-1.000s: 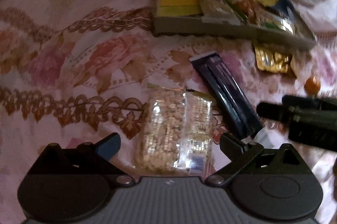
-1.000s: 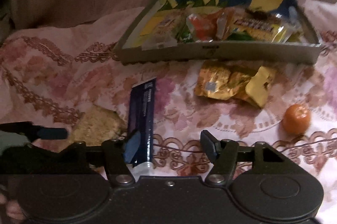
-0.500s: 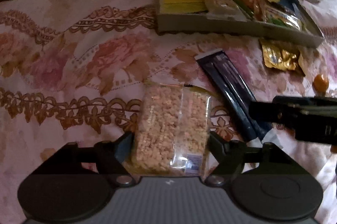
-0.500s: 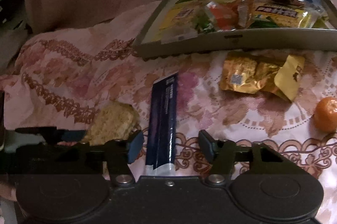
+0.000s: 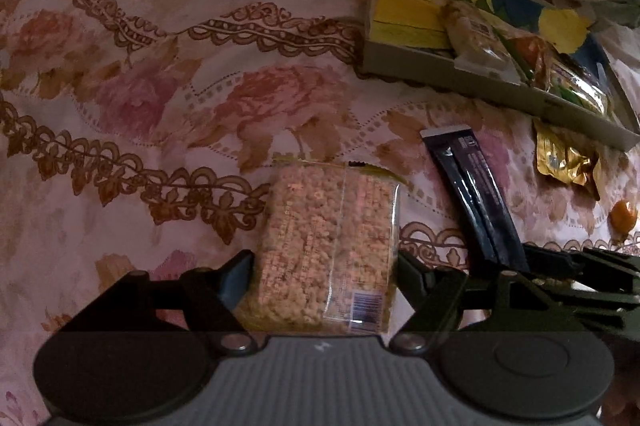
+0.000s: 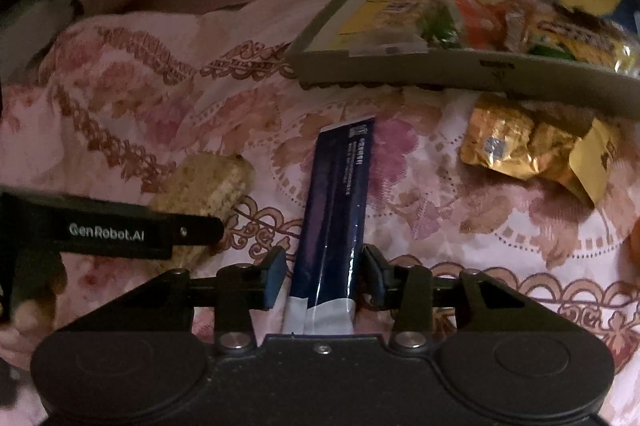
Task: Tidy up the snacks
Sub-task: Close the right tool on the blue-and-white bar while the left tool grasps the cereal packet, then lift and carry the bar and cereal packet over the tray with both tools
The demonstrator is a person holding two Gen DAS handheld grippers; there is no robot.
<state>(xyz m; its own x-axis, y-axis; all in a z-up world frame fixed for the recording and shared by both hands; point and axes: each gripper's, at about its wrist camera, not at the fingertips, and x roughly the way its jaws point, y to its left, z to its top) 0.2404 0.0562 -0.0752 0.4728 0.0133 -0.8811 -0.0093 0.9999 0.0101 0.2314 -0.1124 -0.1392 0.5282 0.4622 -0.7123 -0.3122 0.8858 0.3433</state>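
the floral bedspread (image 5: 168,113) lies bare to the left of the cereal bar (image 5: 326,246), open ground for a gripper. to the right the dark sachet (image 6: 334,209), the gold packets (image 6: 528,153) and an orange (image 5: 622,216) crowd the way, and the tray (image 6: 420,71) walls off the far side with snacks heaped inside.

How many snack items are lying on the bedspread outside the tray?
4: clear-wrapped puffed-grain cake between the left gripper's fingers; dark blue stick pack between the right gripper's; crumpled gold foil packet below the tray; small orange fruit far right.
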